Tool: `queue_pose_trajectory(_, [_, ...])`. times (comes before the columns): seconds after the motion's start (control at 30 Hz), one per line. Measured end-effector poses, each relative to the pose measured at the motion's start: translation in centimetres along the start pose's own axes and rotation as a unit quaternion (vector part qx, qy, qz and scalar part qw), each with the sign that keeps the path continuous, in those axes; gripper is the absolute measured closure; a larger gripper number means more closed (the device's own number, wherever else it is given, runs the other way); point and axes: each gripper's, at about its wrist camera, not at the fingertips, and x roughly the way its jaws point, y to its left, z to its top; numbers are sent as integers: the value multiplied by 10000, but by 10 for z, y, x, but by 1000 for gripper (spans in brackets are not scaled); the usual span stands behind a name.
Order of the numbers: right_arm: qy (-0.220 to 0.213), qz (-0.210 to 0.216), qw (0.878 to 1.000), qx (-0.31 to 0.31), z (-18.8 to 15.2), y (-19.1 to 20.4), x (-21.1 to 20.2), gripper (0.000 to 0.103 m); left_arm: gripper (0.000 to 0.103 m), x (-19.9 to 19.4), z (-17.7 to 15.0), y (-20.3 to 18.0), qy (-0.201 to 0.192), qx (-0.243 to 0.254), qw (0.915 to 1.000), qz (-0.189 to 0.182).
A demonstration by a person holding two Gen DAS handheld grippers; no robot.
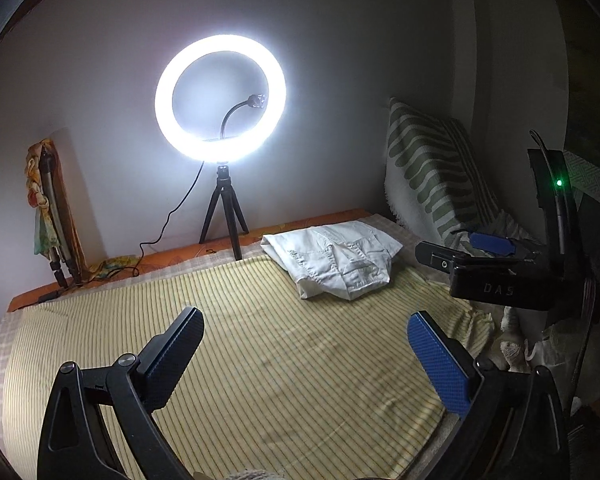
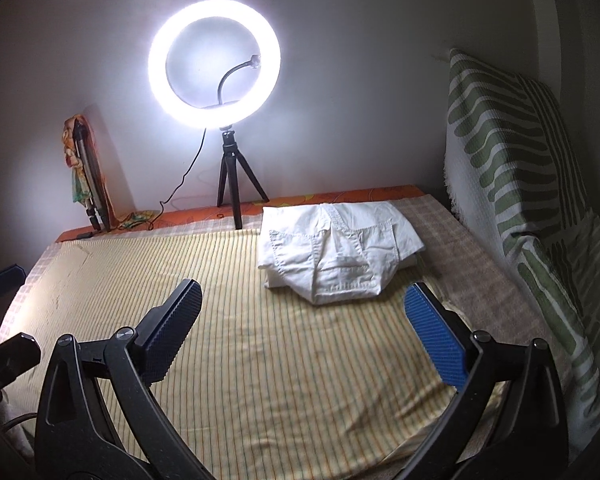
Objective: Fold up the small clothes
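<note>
A small white garment (image 1: 336, 260) lies folded into a compact bundle at the far right of the yellow striped cloth (image 1: 260, 360); it also shows in the right wrist view (image 2: 336, 248). My left gripper (image 1: 306, 320) is open and empty, held above the cloth well short of the garment. My right gripper (image 2: 306, 292) is open and empty, just short of the garment's near edge. The right gripper's body (image 1: 500, 276) shows at the right of the left wrist view, beside the garment.
A lit ring light on a black tripod (image 2: 214, 68) stands at the back edge, its cable trailing left. A green-striped cushion (image 2: 520, 168) leans along the right side. A folded tripod wrapped in cloth (image 2: 88, 176) leans in the back left corner.
</note>
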Motion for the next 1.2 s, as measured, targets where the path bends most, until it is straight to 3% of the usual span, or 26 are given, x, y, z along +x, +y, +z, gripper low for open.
queue_pose_trajectory(0.23, [5, 25, 10000, -84, -21, 17, 0, 0, 0, -1, -17, 8, 221, -83, 9996, 179])
queue_pose_trajectory(0.43, [40, 26, 9998, -217, -28, 22, 6, 0, 0, -1, -25, 14, 190, -51, 9991, 367])
queue_pose_trajectory(1.2, [198, 75, 9997, 104, -32, 19, 19, 0, 0, 4, -33, 5, 297, 96, 9987, 398])
